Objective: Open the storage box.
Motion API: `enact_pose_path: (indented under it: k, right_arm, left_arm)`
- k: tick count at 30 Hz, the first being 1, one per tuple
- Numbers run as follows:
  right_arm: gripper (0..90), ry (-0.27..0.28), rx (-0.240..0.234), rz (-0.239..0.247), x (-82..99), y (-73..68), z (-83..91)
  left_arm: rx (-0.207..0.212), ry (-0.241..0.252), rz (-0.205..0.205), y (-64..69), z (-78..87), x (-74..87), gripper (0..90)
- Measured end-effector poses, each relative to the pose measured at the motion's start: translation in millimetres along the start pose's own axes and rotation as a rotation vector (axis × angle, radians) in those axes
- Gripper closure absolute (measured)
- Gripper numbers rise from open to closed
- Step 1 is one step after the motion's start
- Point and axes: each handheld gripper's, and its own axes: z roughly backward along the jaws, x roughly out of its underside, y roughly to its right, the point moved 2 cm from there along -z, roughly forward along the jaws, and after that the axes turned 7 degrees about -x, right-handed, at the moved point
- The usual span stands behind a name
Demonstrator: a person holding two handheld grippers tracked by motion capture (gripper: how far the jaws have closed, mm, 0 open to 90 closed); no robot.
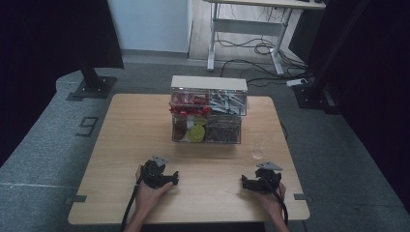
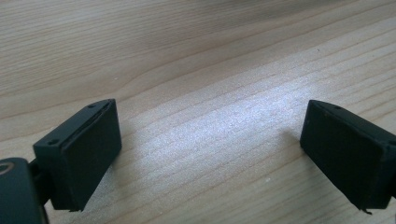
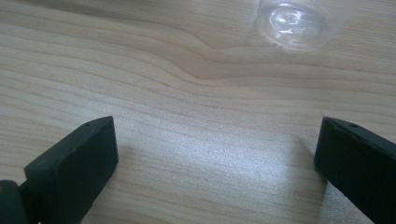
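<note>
Bench (image 1: 121, 145) wood is seen under both claws. Left claw (image 1: 162, 178) is held wide and empty near the front edge. Right claw (image 1: 255, 182) is likewise spread wide, nothing gripped. Clear cup (image 1: 259, 150), small and see-through, is stood just beyond it, right of the clear organizer (image 1: 208, 116); a slow, level approach is judged best, since thin plastic tips easily.

High view dim, dark surroundings, soft and grainy. Gripper views brighter: pale sheen on the light wooden table (image 2: 210, 70), soft shadows beside the black jaws, near edges blurred.
</note>
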Motion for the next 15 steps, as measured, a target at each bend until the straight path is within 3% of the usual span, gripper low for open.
enact_pose_path:
  k: [3,4,11,15]
  right_arm:
    - [0.1,0.000,-0.003,0.005,0.3,0.7,0.5]
    - [1.2,0.002,-0.002,0.005,1.1,0.6,1.6]
    - [3.7,0.013,0.007,0.000,5.4,-2.5,6.3]
    - [4.0,0.013,0.005,0.003,5.5,-2.4,6.4]
  left_arm:
    - [-0.001,0.006,0.009,-0.1,1.8,1.1,7.8]
    - [0.002,0.015,0.024,-1.4,4.6,1.1,14.2]
    - [0.019,0.035,0.038,-2.8,11.0,-0.3,16.0]
    - [0.026,0.035,0.038,-1.5,14.1,1.6,22.6]
